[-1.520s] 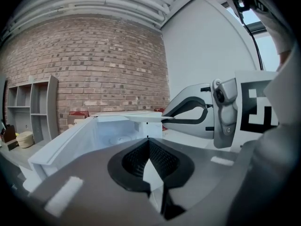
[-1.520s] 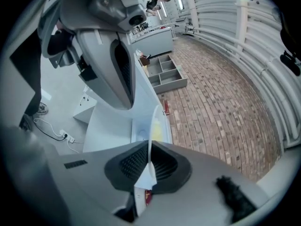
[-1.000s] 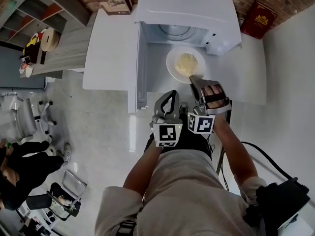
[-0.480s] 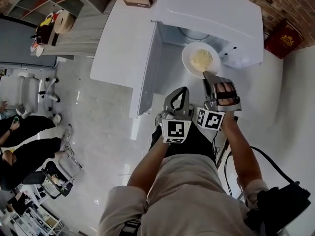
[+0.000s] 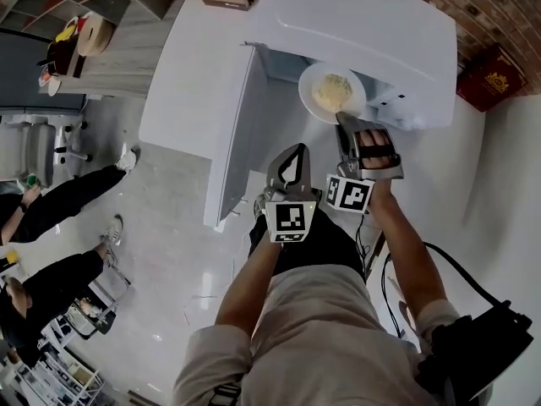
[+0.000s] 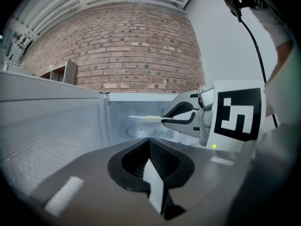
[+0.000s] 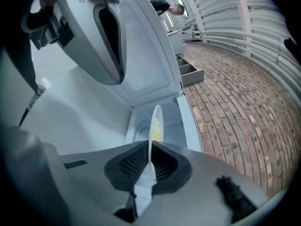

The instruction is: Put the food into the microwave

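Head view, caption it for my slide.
Right gripper holds a plate of food at the open microwave; left gripper shut, empty.

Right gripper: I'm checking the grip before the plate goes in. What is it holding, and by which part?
The right gripper is shut on the plate of food, pinching its near rim. The left gripper holds nothing.

The plate [image 5: 307, 91] has moved forward — now at the microwave [image 5: 355, 15] mouth
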A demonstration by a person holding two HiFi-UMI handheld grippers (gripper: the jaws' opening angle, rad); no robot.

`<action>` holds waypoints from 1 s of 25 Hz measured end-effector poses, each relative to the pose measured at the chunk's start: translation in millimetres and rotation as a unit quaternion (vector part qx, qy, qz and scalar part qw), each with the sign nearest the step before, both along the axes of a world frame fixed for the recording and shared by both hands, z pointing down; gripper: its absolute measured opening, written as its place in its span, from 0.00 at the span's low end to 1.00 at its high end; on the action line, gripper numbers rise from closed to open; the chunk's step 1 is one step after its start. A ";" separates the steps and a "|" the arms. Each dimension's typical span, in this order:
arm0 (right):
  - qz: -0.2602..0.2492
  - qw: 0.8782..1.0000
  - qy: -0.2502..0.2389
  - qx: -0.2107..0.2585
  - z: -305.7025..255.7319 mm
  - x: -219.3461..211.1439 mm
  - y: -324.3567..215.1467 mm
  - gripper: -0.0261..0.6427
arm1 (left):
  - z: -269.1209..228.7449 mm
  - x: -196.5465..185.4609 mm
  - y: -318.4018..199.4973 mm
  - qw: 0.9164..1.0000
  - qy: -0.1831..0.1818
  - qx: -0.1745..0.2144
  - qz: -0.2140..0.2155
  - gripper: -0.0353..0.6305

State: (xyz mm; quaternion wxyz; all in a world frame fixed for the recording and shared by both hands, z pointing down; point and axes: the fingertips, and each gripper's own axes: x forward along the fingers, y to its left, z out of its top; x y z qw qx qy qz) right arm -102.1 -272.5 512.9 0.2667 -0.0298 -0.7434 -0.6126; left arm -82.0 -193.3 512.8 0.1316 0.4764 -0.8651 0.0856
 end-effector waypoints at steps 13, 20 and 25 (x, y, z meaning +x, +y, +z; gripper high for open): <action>-0.003 1.000 0.026 -0.004 33.7 -59.3 -28.9 0.07 | 31.8 -45.9 -18.5 1.000 0.018 -0.018 -0.017 0.06; 0.005 0.999 0.048 -0.002 56.6 -86.5 -45.0 0.07 | 43.5 -61.5 -20.2 0.999 0.026 -0.029 -0.022 0.06; 0.019 0.998 0.056 0.002 65.5 -99.9 -58.7 0.07 | 49.5 -68.1 -19.9 0.999 0.032 -0.031 -0.025 0.06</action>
